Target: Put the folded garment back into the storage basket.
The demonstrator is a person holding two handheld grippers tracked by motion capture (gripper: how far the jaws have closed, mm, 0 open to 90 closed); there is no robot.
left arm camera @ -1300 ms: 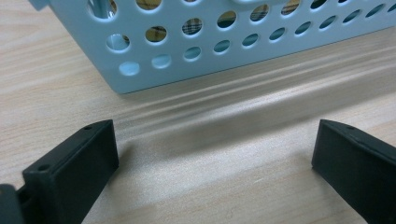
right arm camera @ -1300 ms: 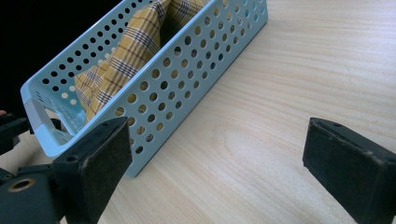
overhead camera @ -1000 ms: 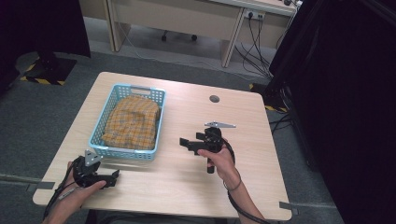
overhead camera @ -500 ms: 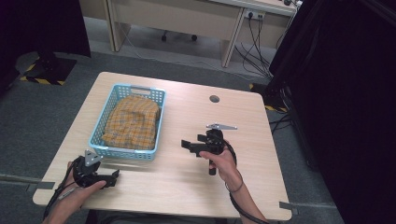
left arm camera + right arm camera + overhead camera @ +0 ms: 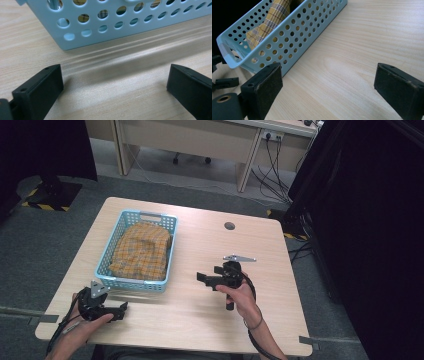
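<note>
Since a second ago: nothing in the scene has shifted; my right claw (image 5: 202, 280) drifted slightly, jaws apart, empty. Left claw (image 5: 122, 309) likewise apart on the tabletop (image 5: 200, 330). Plaid cloth (image 5: 140, 250) lies in the basket (image 5: 131, 283) ahead of both. Grasp not begun.

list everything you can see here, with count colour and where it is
basket: 1, light blue, perforated, left half of the table
cloth: 1, yellow plaid, folded inside the basket
table: 1, light wood, centre, round grommet hole near its far edge
desk: 1, beige, on the floor beyond the table
left gripper: 1, black, open, near left corner by the basket
right gripper: 1, black, open, right of the basket, pointing toward it
</note>
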